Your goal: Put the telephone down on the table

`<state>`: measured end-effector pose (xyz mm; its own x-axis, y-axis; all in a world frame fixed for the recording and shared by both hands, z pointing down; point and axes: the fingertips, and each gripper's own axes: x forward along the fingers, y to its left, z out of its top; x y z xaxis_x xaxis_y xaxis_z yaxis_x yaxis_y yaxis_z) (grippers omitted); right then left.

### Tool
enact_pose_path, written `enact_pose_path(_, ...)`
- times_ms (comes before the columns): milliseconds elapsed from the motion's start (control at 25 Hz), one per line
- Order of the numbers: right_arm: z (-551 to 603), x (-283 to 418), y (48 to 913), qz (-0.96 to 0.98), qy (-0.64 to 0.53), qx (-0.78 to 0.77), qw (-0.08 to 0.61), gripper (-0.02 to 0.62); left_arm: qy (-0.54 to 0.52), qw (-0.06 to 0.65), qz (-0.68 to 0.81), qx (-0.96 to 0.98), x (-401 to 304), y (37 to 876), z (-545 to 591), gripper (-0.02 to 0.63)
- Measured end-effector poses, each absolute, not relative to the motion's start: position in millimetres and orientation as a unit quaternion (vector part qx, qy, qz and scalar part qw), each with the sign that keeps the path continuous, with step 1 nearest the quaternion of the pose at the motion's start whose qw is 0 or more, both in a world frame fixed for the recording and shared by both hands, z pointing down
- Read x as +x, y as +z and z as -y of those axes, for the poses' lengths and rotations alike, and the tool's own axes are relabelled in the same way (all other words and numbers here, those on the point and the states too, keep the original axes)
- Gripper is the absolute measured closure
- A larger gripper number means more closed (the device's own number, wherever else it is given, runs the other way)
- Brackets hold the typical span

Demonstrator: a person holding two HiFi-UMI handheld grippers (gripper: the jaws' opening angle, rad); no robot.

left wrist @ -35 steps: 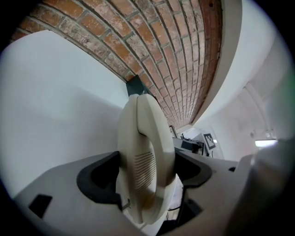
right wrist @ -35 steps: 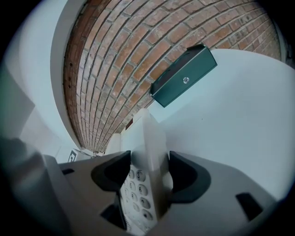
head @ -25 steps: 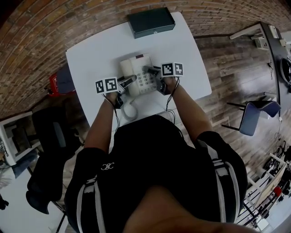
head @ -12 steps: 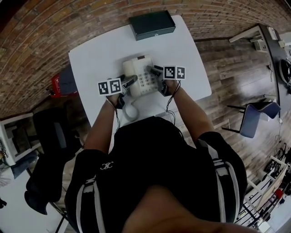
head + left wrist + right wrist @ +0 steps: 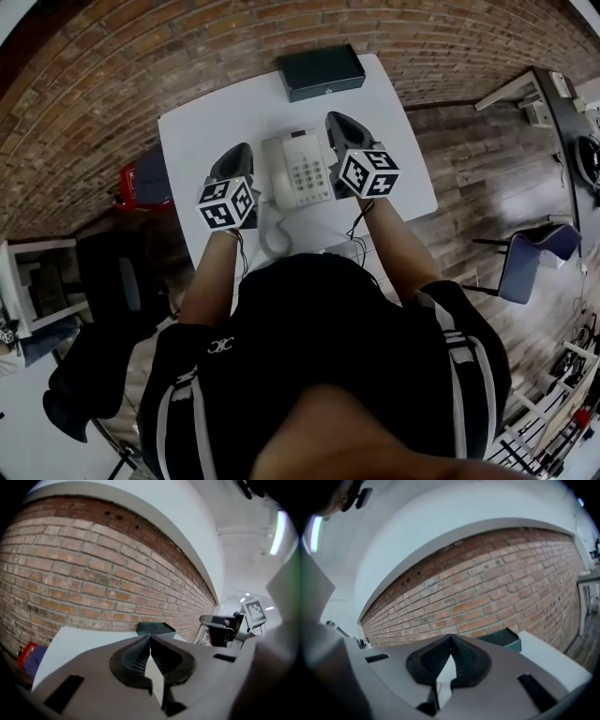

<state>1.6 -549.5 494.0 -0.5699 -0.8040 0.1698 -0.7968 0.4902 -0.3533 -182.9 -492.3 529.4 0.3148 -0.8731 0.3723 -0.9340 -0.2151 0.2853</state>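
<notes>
Because each gripper's own grey body filled the lower half of its view, the telephone [image 5: 298,169] showed only from the head view. It sat flat on the white tabletop [image 5: 197,131], between the two grippers. Its left edge was partly covered by the left gripper [image 5: 241,150], so the handset was hard to make out. The coiled cord [image 5: 270,234] ran toward the person and disappeared under the black shirt, which also hid the tabletop's near edge.

Half a second before, both grippers had lain low against the telephone's sides. Now they were lifted clear of it and tipped up toward the brick wall [image 5: 141,56].

In the left gripper view, the left gripper [image 5: 150,639] had its ribbed pads pressed together at the tips, with nothing between them. The right gripper [image 5: 451,639] was closed the same way and equally empty. From the head view, the right gripper [image 5: 334,118] stood just right of the telephone.

A dark green box [image 5: 321,71] rested with its lid shut at the far edge of the tabletop, its contents unseen. It also showed beyond the closed tips in the left gripper view [image 5: 155,629] and the right gripper view [image 5: 504,640].
</notes>
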Motion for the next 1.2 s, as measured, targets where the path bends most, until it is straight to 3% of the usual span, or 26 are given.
enact_pose_path(160, 537, -10, 429, -0.874, -0.089, -0.477, 0.026, 0.597, 0.037, 0.153, 0.614, 0.774, -185, 461, 493, 0.603)
enact_pose_path(400, 518, -7, 375, -0.864, -0.029, -0.5, 0.049, 0.597, 0.011, 0.085, 0.635, 0.768, -180, 391, 480, 0.603)
enact_pose_path(720, 508, -24, 383, -0.877, -0.04, -0.477, 0.046, 0.597, 0.012, 0.121, 0.63, 0.767, -184, 402, 471, 0.603)
enact_pose_path(1200, 496, -39, 385, -0.881, -0.044, -0.469, 0.037, 0.597, 0.021, 0.113, 0.638, 0.762, -193, 398, 464, 0.603)
